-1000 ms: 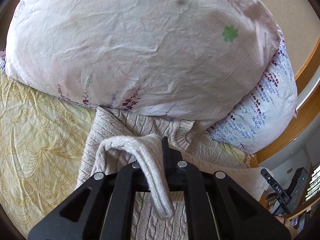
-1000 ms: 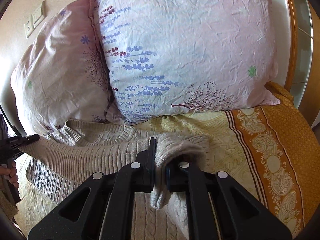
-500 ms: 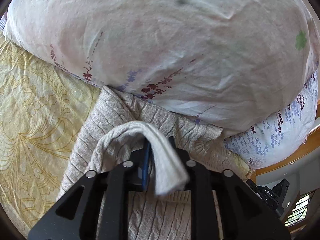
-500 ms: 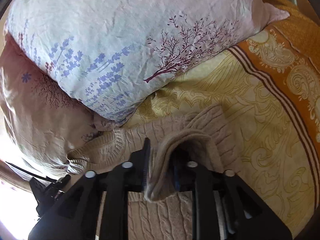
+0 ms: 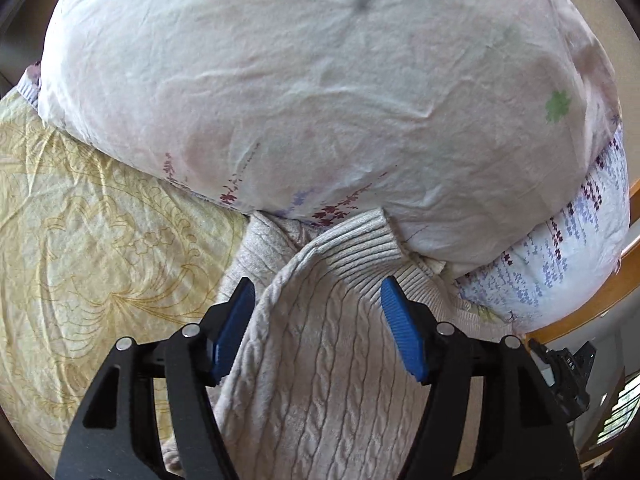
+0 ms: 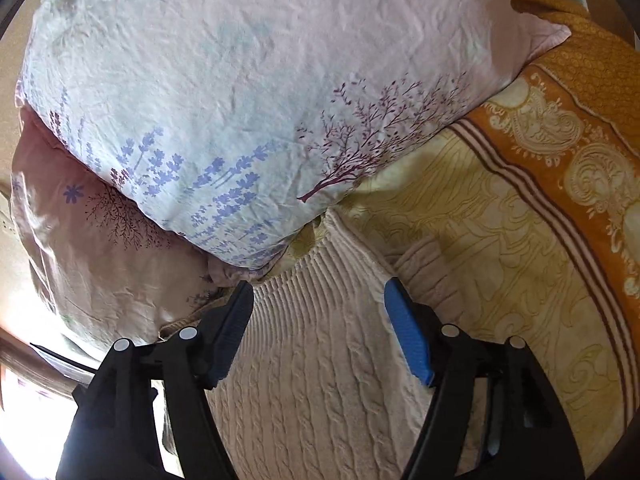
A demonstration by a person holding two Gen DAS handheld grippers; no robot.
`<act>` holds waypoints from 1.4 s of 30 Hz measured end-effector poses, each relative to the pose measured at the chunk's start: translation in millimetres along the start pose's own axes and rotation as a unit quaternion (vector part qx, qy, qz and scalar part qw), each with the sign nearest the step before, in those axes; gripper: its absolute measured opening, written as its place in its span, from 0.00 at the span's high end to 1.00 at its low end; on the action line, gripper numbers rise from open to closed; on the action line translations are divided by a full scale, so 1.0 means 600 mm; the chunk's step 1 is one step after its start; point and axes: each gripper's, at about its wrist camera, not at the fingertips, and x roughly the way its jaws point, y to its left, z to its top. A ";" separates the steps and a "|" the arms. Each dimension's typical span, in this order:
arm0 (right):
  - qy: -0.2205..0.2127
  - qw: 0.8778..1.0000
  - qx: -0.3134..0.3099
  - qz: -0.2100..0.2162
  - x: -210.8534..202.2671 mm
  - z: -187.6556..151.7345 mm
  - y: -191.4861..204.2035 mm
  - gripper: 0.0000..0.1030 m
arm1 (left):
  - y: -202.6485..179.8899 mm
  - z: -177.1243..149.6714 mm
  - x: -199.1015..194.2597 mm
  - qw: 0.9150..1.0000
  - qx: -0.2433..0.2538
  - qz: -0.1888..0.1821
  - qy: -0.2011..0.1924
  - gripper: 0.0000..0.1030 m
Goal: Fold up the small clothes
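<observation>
A beige cable-knit sweater lies on the bed, its ribbed edge folded up against the pillows. My left gripper is open just above it, blue pads on either side of the knit. In the right wrist view the same sweater lies flat with its ribbed band by the pillows. My right gripper is open over it and holds nothing.
Two floral pillows press against the sweater's far edge. A yellow patterned bedspread with an orange border covers the bed. A wooden bed frame stands at the right. The other gripper shows at the right edge.
Both grippers held a fold of the sweater and have let go. The jaws have opened and the folded part now lies flat near the pillows.
</observation>
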 end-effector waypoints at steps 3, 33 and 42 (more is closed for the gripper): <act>0.002 0.999 -0.029 -0.027 -0.021 -0.002 -0.009 0.33 | 0.004 -0.016 -0.013 0.998 0.060 0.024 0.019 0.37; 0.116 0.991 -0.010 0.061 -0.029 -0.042 -0.093 0.37 | 0.061 -0.052 0.013 0.993 0.008 -0.047 0.109 0.44; 0.132 0.988 -0.015 0.078 -0.035 -0.048 -0.105 0.48 | 0.036 -0.070 0.015 0.989 0.069 -0.025 0.126 0.44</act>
